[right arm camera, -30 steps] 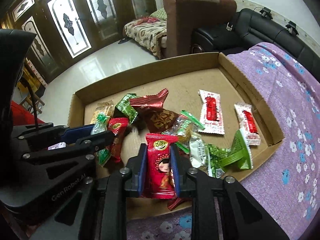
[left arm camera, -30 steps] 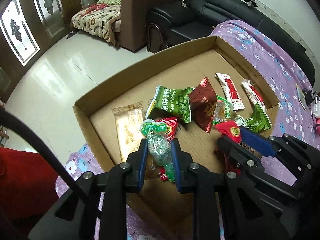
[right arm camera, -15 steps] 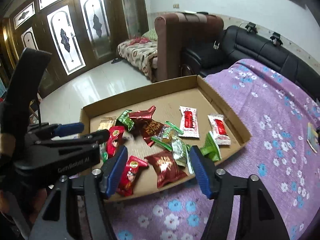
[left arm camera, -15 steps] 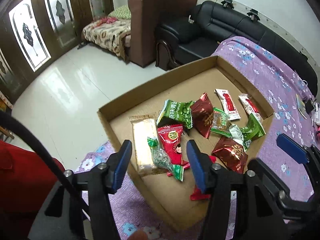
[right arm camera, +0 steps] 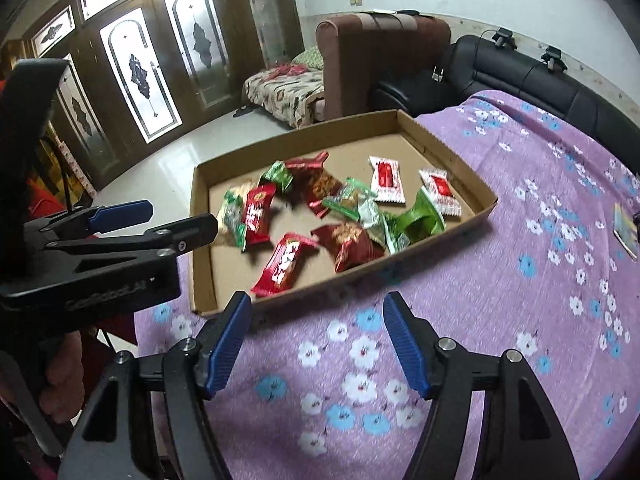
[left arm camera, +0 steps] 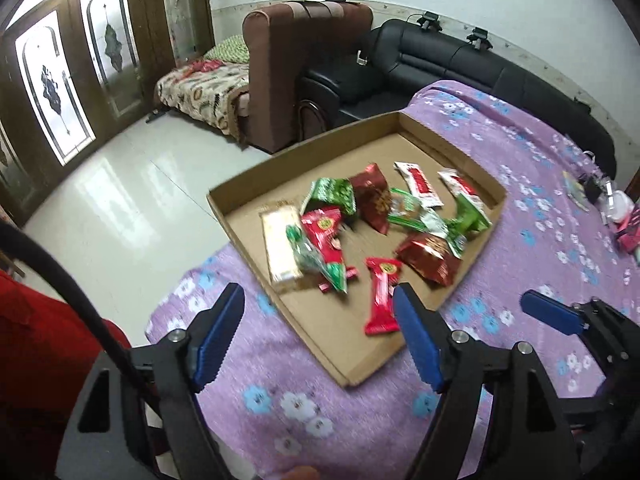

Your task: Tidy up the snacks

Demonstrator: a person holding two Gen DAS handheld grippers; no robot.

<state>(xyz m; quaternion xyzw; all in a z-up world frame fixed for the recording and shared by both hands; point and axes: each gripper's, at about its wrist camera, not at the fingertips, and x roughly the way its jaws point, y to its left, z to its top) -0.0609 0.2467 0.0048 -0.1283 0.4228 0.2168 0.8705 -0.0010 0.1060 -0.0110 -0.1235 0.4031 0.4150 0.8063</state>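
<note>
On my left gripper (left arm camera: 318, 330) the jaws are opening, spread wide with only purple flowered cloth (left arm camera: 288, 364) and the near corner of the cardboard tray (left arm camera: 352, 376) showing between the blue pads; nothing is pinched. Ahead of it and just past the left pad lies the pale yellow bar (left arm camera: 280, 246), with a clear green-printed packet (left arm camera: 310, 254) overlapping a red packet (left arm camera: 324, 234) beside it. Straight ahead of the right pad sits a long red packet (left arm camera: 382, 292), close to the tray's near edge, and a dark red foil bag (left arm camera: 430, 254) lies just right of that. Farther out in the tray I see a green pea bag (left arm camera: 334, 196), a maroon bag (left arm camera: 374, 196), two white sachets with red labels (left arm camera: 418, 184) and a folded green wrapper (left arm camera: 470, 216). Moving over to my right gripper (right arm camera: 316, 338), it stands apart and empty too, hovering above the flowered cloth short of the tray's front wall (right arm camera: 360, 276). The same long red packet (right arm camera: 284, 264) lies just beyond that wall, ahead and slightly left of the gap, the dark red bag (right arm camera: 350, 242) ahead and centred. The left tool's black fingers (right arm camera: 120, 236) reach in from the left side of this view, level with the tray's left wall.
</note>
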